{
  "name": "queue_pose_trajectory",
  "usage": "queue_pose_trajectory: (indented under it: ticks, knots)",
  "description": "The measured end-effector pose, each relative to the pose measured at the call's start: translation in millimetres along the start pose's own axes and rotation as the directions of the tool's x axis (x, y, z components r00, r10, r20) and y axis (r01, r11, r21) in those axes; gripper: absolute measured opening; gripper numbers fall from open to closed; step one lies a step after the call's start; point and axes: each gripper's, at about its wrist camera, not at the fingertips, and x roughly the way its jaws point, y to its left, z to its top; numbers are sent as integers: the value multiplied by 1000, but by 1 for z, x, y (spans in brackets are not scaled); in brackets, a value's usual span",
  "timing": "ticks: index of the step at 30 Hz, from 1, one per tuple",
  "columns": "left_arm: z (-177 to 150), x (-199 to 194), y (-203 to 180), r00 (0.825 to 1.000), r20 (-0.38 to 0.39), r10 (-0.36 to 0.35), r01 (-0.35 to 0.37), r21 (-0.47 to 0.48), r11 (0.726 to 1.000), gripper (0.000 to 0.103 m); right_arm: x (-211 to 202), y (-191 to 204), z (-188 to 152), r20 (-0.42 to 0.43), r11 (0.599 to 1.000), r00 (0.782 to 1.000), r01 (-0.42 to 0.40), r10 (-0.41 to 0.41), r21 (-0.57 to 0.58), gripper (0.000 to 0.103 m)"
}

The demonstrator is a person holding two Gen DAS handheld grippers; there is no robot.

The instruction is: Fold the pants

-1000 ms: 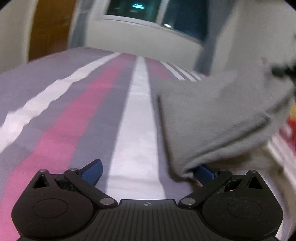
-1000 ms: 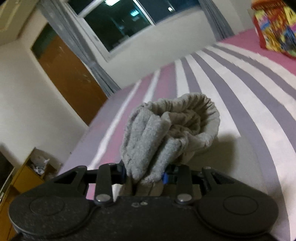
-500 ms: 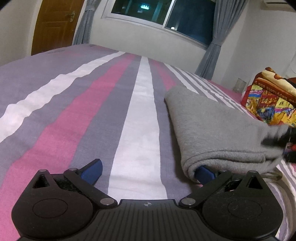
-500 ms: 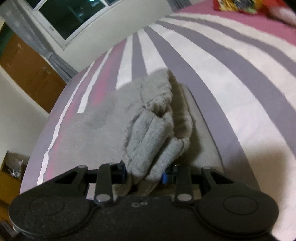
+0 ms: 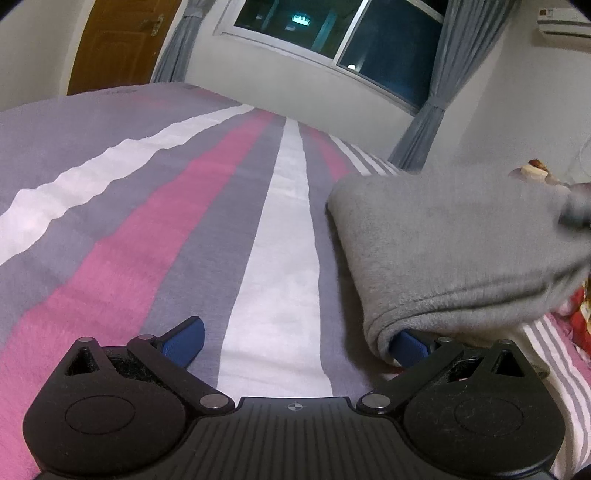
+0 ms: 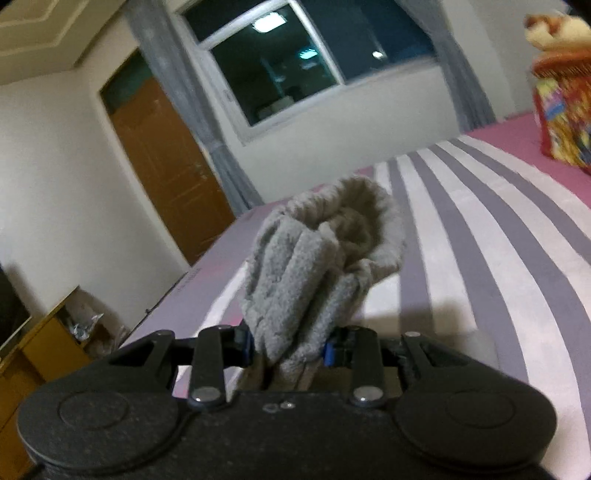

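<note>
Pants (image 5: 454,251): grey fleece, folded over, lying on the right part of the bed (image 5: 147,229) in the left wrist view, right end lifted off the cover. Bed has pink, grey and white stripes running toward the window (image 5: 332,33). Door (image 5: 114,44) at far left, curtains (image 5: 424,122) either side of the window, colourful bag (image 6: 561,122) on the far right of the bed.

Left gripper (image 5: 295,338): jaws wide open. Left finger over bare cover, right finger tucked under the near folded edge of the pants, nothing pinched between them.

Right gripper (image 6: 288,343): jaws partly closed, clamped on a bunched wad of the pants (image 6: 321,266). Wad stands up from the jaws, clear of the bed. This view is slightly blurred.
</note>
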Motion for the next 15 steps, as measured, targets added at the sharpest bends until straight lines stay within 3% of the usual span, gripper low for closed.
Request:
queue_pose_trajectory:
  ticks: [3, 5, 7, 9, 13, 15]
  knots:
    - [0, 2, -1, 1000, -4, -8, 8, 15, 1000, 103, 9, -52, -29, -80, 987, 992, 110, -101, 118, 32]
    - [-1, 3, -3, 1000, -7, -1, 2, 35, 999, 103, 31, -91, -56, -229, 954, 961, 208, -157, 217, 32]
    - [0, 2, -1, 1000, -5, -7, 7, 21, 1000, 103, 25, -99, -69, -206, 949, 971, 177, -124, 262, 33]
    - [0, 3, 0, 1000, -3, -7, 7, 14, 1000, 103, 22, -93, -69, -197, 954, 971, 180, -134, 241, 33]
    - [-1, 2, 1, 1000, 1, -12, 12, 7, 1000, 103, 10, -73, -51, -94, 977, 992, 103, -87, 185, 33]
    - [-1, 2, 1, 1000, 1, -12, 12, 7, 1000, 103, 13, -64, -50, -97, 985, 991, 101, -88, 138, 33]
